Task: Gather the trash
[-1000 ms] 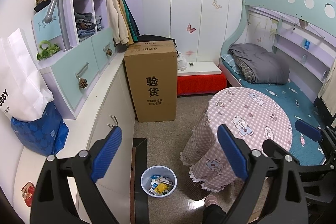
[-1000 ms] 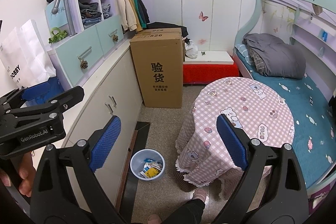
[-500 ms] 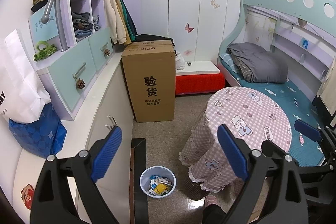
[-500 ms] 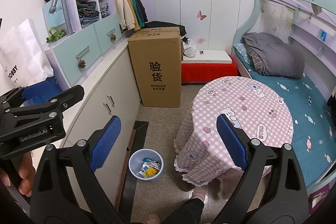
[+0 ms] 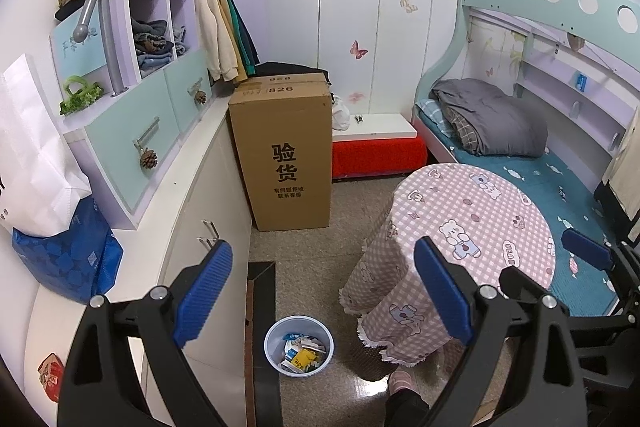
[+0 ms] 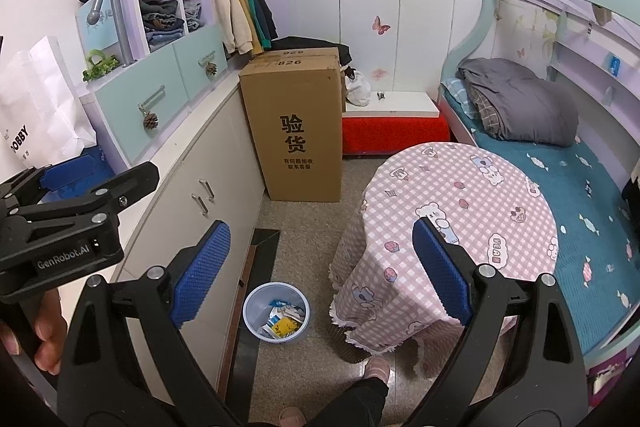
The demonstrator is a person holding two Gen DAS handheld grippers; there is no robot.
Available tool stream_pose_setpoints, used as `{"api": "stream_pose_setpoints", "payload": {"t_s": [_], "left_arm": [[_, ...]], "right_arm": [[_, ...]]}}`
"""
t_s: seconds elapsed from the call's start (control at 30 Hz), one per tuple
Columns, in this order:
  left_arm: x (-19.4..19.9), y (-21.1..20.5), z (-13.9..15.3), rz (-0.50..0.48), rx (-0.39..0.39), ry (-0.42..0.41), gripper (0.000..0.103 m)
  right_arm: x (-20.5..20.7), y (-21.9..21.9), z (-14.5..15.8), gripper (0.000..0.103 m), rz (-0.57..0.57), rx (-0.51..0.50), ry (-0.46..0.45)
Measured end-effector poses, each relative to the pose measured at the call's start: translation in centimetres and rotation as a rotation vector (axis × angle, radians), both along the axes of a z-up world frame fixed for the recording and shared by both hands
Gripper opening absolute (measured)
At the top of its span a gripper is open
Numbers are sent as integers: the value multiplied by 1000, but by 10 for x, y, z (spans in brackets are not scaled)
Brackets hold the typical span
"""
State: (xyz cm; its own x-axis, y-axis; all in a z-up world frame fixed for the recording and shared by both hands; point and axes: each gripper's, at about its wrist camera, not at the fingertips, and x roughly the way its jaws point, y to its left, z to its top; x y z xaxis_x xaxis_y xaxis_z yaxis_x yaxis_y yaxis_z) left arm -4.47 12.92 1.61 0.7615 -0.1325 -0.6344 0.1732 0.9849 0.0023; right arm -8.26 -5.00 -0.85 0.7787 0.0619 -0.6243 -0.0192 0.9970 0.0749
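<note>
Big picture first: the bed (image 5: 560, 163) with its grey blanket runs along the right wall, far side of the round desk (image 5: 476, 215) from the waste bin (image 5: 299, 344). The desk, draped in pink checked cloth, stands just right of the bin. Behind the bin, toward the back wall, a tall cardboard box (image 5: 286, 155) stands upright, its long axis vertical. Left of the bin runs the white cabinet (image 6: 200, 187). The bin itself sits upright on the floor, mouth pointing straight up, round with no long axis to call, paper and wrappers (image 5: 303, 349) lying inside.

Left gripper (image 5: 320, 291) hangs high above the bin, fingers (image 5: 204, 291) spread wide with nothing between them. Right gripper (image 6: 320, 271) likewise, blue fingers (image 6: 200, 271) wide apart and empty.

Against half a second ago, both views have drifted slightly: the bin sits a touch lower in frame, the box a shade nearer. The fingers' spread is unchanged.
</note>
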Motion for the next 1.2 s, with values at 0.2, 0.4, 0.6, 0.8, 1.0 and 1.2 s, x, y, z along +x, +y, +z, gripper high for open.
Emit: {"api": "stream_pose_setpoints", "payload": {"t_s": [0.2, 0.4, 0.6, 0.8, 1.0, 1.2], "left_arm": [[6, -3, -4, -3, 1, 6, 90], [13, -7, -7, -3, 1, 22, 90], [21, -12, -11, -4, 13, 35, 90], [30, -19, -14, -1, 21, 48, 90], [43, -29, -23, 12, 35, 75, 90], [66, -45, -35, 44, 58, 114, 90]], "right_arm": [[4, -5, -2, 91, -2, -2, 9], [13, -12, -6, 91, -5, 5, 24], [22, -18, -10, 91, -7, 17, 35], [32, -26, -15, 91, -9, 28, 50], [49, -39, -26, 91, 3, 48, 80], [79, -59, -43, 91, 27, 72, 117]]}}
